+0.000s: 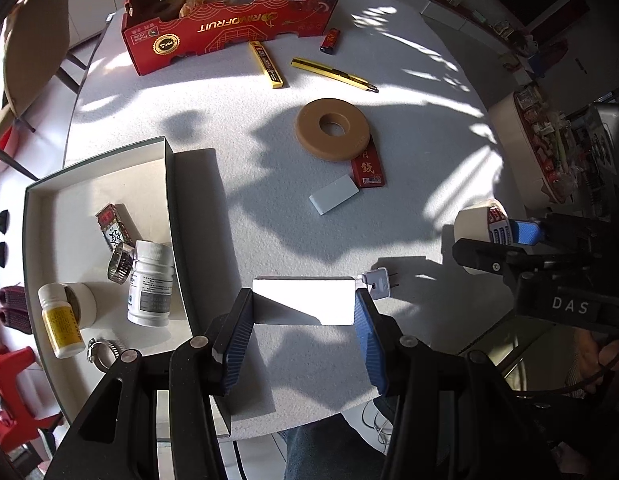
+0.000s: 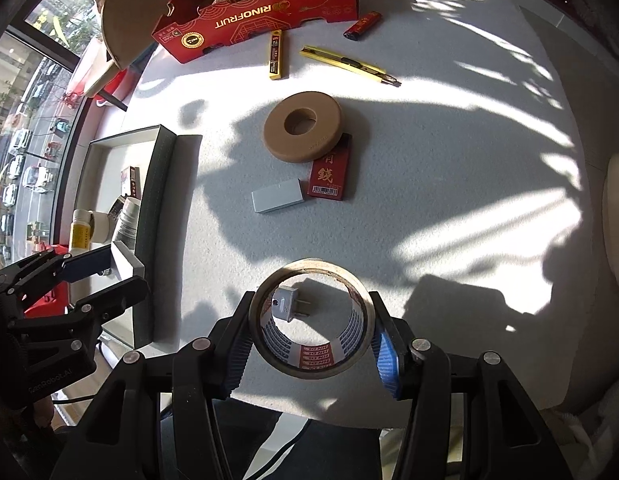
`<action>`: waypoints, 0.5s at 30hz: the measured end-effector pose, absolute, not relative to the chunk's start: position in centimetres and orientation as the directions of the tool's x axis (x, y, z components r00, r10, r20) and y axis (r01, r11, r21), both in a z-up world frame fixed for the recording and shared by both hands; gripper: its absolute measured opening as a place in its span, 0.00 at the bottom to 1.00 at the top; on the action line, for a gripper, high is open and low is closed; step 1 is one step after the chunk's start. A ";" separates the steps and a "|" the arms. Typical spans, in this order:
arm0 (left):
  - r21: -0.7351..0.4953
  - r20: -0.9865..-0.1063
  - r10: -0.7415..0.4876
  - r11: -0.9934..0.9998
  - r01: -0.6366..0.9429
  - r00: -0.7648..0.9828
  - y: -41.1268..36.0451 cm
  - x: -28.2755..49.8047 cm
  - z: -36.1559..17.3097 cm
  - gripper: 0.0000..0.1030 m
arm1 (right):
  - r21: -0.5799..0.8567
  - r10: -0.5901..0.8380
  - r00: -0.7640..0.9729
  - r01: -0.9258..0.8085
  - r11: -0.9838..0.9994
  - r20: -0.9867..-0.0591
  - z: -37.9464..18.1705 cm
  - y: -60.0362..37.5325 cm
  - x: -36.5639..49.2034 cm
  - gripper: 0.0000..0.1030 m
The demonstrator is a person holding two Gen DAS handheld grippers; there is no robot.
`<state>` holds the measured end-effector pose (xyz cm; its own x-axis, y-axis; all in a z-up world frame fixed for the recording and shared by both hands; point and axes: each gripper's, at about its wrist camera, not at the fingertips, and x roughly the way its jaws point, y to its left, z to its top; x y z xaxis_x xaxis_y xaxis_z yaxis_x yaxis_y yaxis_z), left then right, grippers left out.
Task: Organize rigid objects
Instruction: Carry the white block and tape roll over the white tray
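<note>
The left hand-held gripper (image 1: pixel 304 316) is clamped on a white box (image 1: pixel 305 298) above the near edge of the bench (image 1: pixel 245 184), and the right hand-held gripper (image 2: pixel 311 340) is clamped across a roll of tape (image 2: pixel 312 320), held clear over a small plug (image 2: pixel 287 306). Both probably belong in the open tray (image 1: pixel 109 184) at the left with the bottles (image 1: pixel 151 286). I'd carry them level, clear the tray's wall, then set each on bare floor beside the bottles, one hand at a time.
</note>
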<state>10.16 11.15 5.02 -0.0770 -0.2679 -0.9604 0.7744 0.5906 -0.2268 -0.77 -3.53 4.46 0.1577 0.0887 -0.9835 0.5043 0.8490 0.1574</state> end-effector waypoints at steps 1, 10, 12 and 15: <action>-0.230 -0.960 -0.270 0.597 0.769 -0.077 11.4 10.2 5.0 0.52 | 0.152 0.086 0.154 0.500 0.853 -0.984 4.5 -3.3 -0.7 0.53; -0.259 -0.951 -0.300 0.636 0.727 -0.077 12.8 10.7 4.9 0.52 | 0.118 0.064 0.130 0.468 0.876 -0.989 4.8 -2.5 -0.2 0.53; -0.265 -0.949 -0.307 0.640 0.721 -0.076 12.9 10.7 4.9 0.52 | 0.115 0.063 0.127 0.460 0.880 -0.990 4.8 -2.3 -0.2 0.53; -0.269 -0.948 -0.310 0.647 0.713 -0.076 13.1 10.8 4.9 0.52 | 0.113 0.066 0.120 0.453 0.885 -0.991 4.6 -2.2 -0.1 0.53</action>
<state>10.80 13.06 4.87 -0.0762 -0.3099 -0.9477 0.7131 0.6474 -0.2690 -0.08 -2.16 4.65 0.1202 0.0655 -0.9906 0.4525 0.8845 0.1134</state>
